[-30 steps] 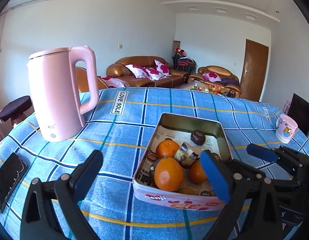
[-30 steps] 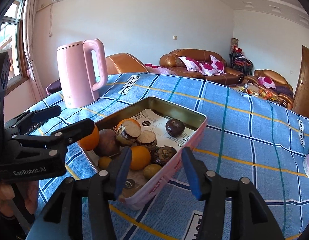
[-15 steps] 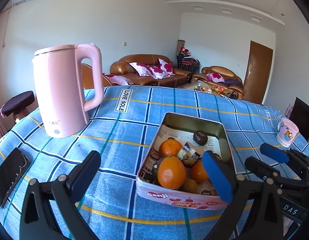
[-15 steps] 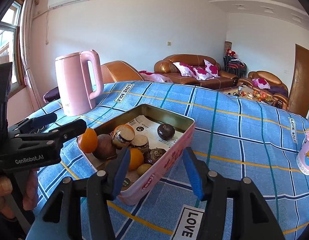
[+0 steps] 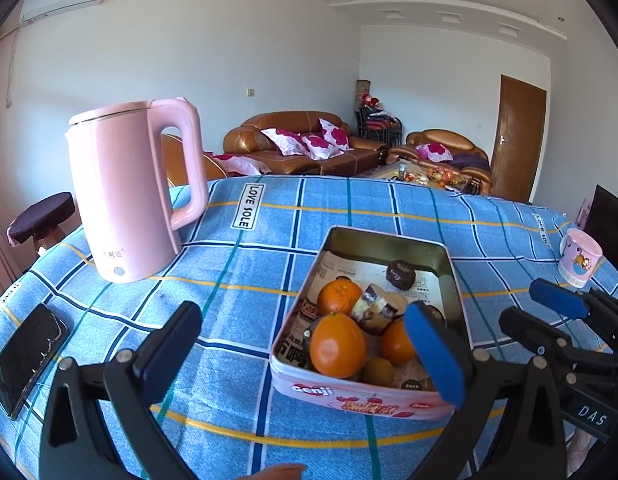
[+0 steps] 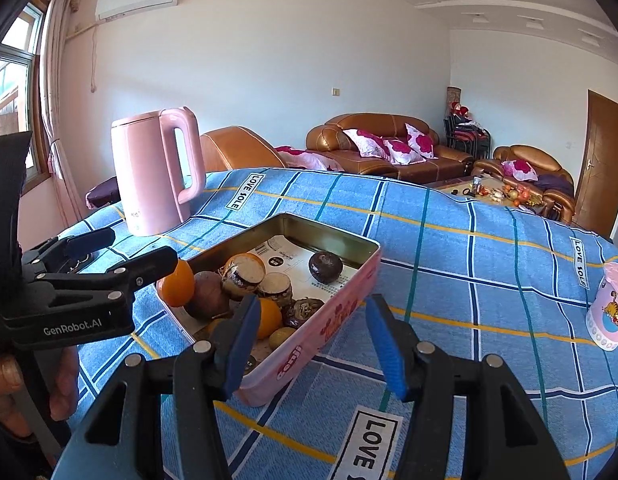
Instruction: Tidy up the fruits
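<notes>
A blue checked cloth (image 5: 237, 264) covers the worktop. The fruit tin (image 5: 373, 394) sits at centre, the pink kettle (image 5: 129, 192) at 10 o'clock, a mug (image 5: 580, 258) at 3 o'clock. Brown sofas (image 6: 389, 148) line the white wall at 12 o'clock. The left gripper (image 5: 305, 344) and right gripper (image 6: 309, 344) hover with jaws released, empty.

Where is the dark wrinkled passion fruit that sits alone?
The dark wrinkled passion fruit lies on the printed paper at the far end of the pink rectangular tin, apart from the oranges piled at the near end.
</notes>
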